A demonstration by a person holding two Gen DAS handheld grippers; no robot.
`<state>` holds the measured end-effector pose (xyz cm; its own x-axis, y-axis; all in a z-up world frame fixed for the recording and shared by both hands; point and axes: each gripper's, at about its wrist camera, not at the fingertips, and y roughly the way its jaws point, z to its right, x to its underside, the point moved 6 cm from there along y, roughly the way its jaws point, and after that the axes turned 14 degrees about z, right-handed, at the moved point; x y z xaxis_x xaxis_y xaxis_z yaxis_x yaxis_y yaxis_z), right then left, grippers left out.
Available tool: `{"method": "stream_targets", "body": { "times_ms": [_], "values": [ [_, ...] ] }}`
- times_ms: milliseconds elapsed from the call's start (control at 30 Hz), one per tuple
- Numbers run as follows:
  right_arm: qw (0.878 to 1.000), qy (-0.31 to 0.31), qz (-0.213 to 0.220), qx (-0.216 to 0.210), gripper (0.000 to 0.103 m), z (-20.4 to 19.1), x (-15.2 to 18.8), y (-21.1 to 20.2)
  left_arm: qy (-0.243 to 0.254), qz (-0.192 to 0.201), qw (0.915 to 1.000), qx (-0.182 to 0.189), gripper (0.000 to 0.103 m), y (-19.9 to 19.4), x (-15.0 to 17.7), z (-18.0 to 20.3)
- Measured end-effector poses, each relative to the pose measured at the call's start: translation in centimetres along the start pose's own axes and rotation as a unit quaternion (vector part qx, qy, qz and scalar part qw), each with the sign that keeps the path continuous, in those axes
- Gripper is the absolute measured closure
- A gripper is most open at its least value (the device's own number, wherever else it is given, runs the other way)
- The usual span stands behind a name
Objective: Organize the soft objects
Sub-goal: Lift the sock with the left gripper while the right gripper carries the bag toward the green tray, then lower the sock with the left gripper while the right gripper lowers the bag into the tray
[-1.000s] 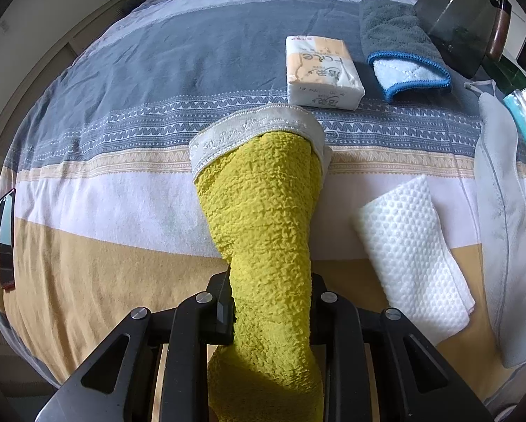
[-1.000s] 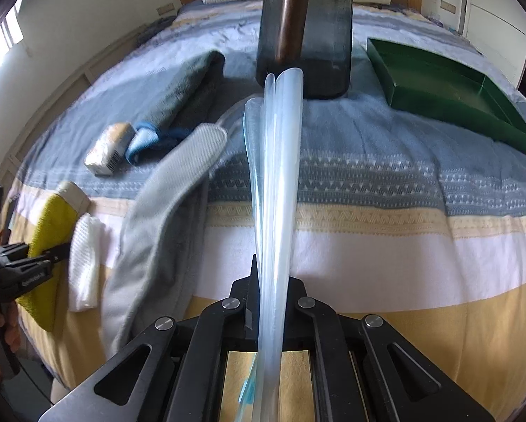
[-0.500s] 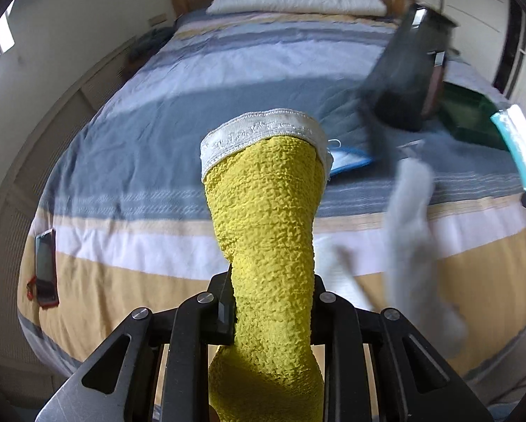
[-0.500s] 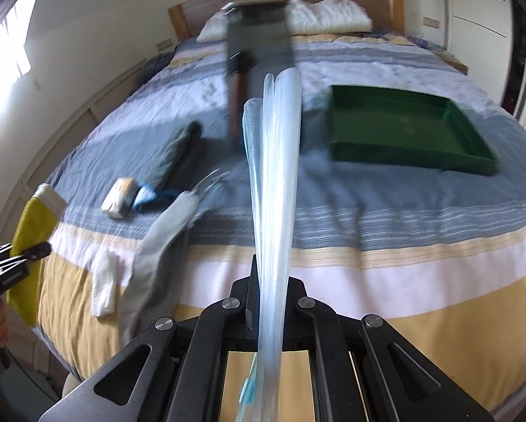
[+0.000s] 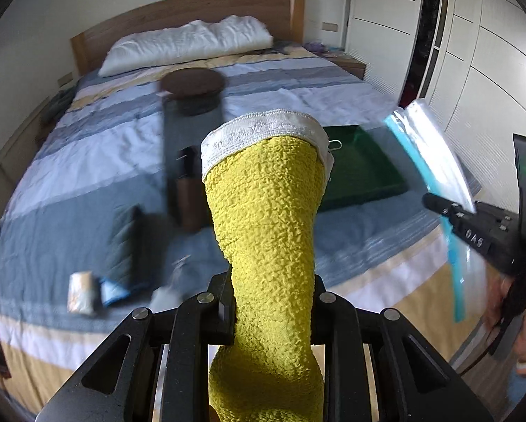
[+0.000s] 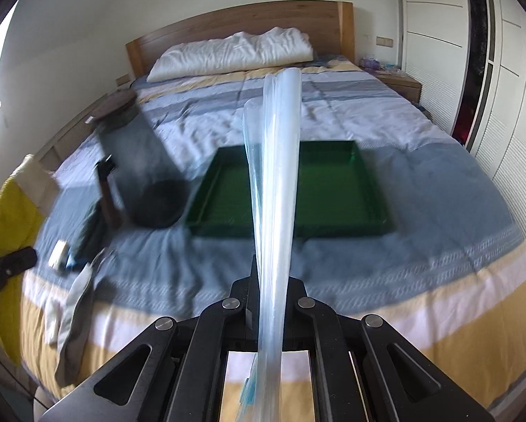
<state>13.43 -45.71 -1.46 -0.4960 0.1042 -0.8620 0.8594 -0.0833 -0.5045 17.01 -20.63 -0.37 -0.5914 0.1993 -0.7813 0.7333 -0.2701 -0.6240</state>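
Yellow textured cloth [image 5: 266, 232] with white trim standing upright in left claw [image 5: 274, 302]; clear zip bag [image 6: 275, 190] sticking up from right claw [image 6: 273, 302].

Wooden headboard [image 6: 241, 23], white pillow [image 6: 233, 52], white wardrobe doors [image 5: 473, 45]

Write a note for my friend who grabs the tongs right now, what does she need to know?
Left tongs: shut on the yellow cloth, lifted off the bed.
Right tongs: shut on the clear zip bag, also in the air.
On the bed: green tray looks empty; dark jar beside it; grey cloth, tissue pack and blue-edged towel near the foot.
Done: cloth and bag picked up.
Left: probably put the cloth into the bag, then sort the other soft things.
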Motion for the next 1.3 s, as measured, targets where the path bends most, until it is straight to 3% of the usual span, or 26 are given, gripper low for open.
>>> {"method": "stream_targets", "body": {
  "times_ms": [167,300,633,967,1300],
  "values": [
    [1.000,0.000,0.008,0.021,0.100,3.2,-3.4,4.9,0.002,-0.003,0.9998,-0.021,0.083,8.0,-4.9,4.0],
    [0.999,-0.001,0.009,0.034,0.100,3.9,-5.2,10.0,0.000,-0.025,0.9986,-0.046,0.083,14.0,-6.7,4.0],
    [0.998,-0.004,-0.052,0.038,0.100,4.1,-5.0,24.8,0.012,-0.068,0.9918,-0.108,0.083,25.2,-5.8,3.2],
    [0.996,-0.018,-0.081,0.041,0.100,4.9,-4.2,31.4,0.003,-0.082,0.9899,-0.116,0.083,29.5,-3.7,2.3],
    [0.995,-0.031,-0.083,0.036,0.099,4.9,-4.0,31.9,-0.028,-0.081,0.9912,-0.101,0.083,30.7,-3.5,2.5]
  ]
}}
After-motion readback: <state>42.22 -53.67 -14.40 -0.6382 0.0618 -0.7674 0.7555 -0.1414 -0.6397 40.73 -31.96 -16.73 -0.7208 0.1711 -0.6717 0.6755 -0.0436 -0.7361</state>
